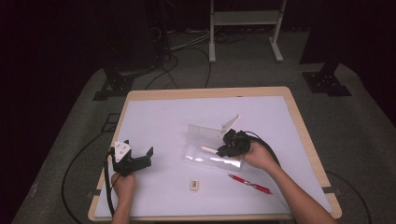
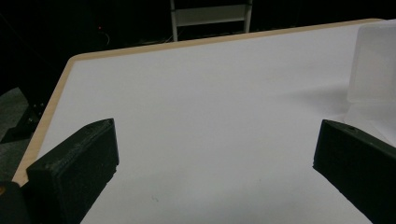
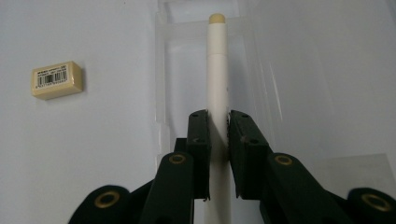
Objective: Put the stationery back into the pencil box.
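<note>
1. White pen [image 3: 217,84] is pinched between the right gripper [image 3: 218,122] jaws, over the clear case [image 1: 205,156].
2. Pen's long axis is aligned with the case's length, tip pointing left.
3. Left gripper [image 1: 140,156] is spread, idle, well left.
4. Eraser [image 1: 194,185] and red pen [image 1: 250,184] lie nearer.

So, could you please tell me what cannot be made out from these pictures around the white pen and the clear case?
- White pen: its lower end is covered by the right gripper, right gripper view.
- Eraser: label print too small to read.
- Clear plastic case: cut off by the right edge, left gripper view.
- Red pen: too small for markings, high view.
</note>
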Motion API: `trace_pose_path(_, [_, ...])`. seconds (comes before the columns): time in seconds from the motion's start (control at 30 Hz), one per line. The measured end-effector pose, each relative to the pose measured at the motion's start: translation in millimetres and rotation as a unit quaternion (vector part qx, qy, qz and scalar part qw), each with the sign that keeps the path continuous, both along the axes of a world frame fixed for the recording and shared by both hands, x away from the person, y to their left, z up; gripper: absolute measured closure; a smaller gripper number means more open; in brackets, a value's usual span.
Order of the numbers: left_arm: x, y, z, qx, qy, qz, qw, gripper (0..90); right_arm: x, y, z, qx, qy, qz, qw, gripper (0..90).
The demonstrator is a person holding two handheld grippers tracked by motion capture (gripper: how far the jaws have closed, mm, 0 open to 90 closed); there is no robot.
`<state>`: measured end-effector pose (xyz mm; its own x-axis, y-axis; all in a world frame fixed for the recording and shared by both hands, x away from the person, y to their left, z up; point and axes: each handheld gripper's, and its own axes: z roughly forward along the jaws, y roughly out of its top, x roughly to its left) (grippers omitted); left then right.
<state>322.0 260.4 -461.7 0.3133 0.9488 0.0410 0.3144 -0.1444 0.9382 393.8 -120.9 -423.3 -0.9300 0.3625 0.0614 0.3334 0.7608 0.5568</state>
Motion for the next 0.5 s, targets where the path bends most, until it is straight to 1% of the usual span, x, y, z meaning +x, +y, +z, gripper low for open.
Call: trace_pose_path(0.5, [0.0,0.2,0.1,-0.001,0.0,0.0,1.0,0.0,4.6,3.7,-8.9,-0.006,0.012,-0.001,0.9999,78.1])
